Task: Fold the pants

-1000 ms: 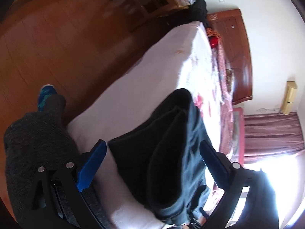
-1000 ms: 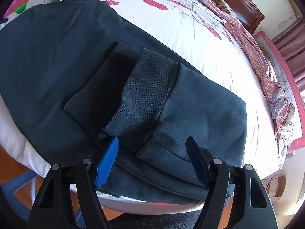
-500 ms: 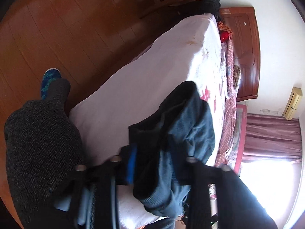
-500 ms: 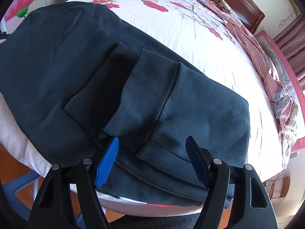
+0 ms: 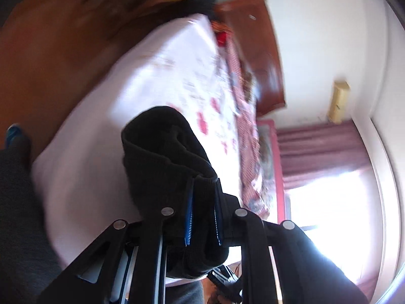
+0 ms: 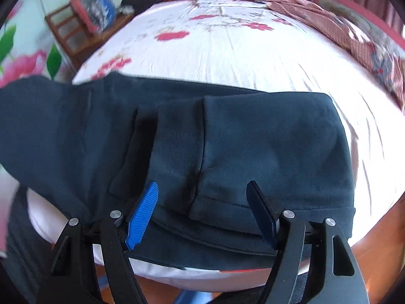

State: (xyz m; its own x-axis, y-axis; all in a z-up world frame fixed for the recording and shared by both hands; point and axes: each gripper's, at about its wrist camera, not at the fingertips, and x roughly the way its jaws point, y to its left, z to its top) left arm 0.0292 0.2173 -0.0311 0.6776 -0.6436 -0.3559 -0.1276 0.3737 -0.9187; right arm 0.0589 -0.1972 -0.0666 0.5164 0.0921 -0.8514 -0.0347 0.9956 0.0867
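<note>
Dark navy pants (image 6: pixel 227 147) lie folded on the near edge of a white flowered bed (image 6: pixel 227 50), with ribbed cuffs on top. My right gripper (image 6: pixel 202 190) is open, its blue fingers (image 6: pixel 143 210) straddling the cuff end just above the cloth. In the left wrist view my left gripper (image 5: pixel 203 195) is shut on a bunched fold of the pants (image 5: pixel 162 152) and holds it lifted above the bed (image 5: pixel 126 81). In the right wrist view the left side of the pants rises off the mattress.
A red patterned quilt (image 6: pixel 341 20) lies along the bed's far side by the wooden headboard (image 5: pixel 255 58). A wooden chair with clothes (image 6: pixel 83 25) stands beside the bed. Wooden floor (image 5: pixel 50 38) surrounds it. A curtained window (image 5: pixel 324 177) is at right. The person's leg (image 5: pixel 15 202) is at left.
My left gripper went from open around the pants to shut on them and lifted the fold. The right gripper stayed open and swung its view across the bed.
</note>
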